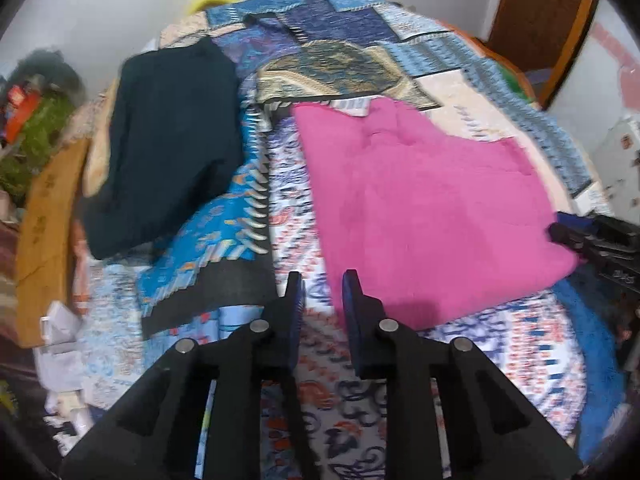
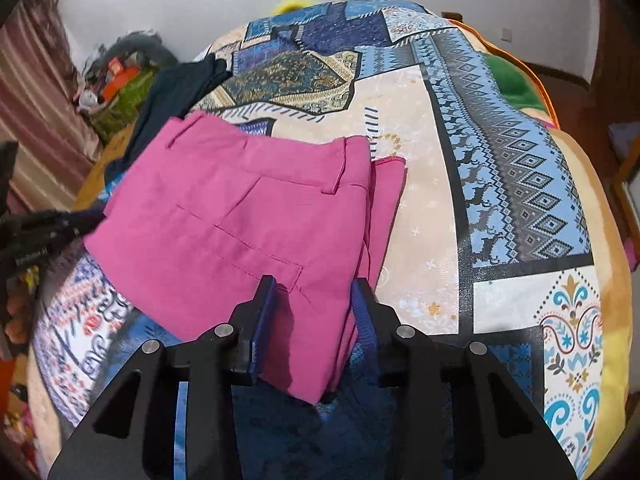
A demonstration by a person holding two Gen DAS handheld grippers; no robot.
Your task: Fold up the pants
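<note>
My right gripper [image 2: 316, 300] open, straddling folded magenta cotton pants [image 2: 240, 216] at centre frame; my left gripper [image 1: 322, 296] open, empty, above patterned bedspread [image 1: 516, 344].

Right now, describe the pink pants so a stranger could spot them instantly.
Start at the bed's blue and cream patchwork bedspread. On its near part lie the folded bright pink cotton pants, with a dark navy folded garment beside them. Only the pink ones show a stitched pocket and belt loops.

No lettering, label, brand or number is legible in either view.
</note>
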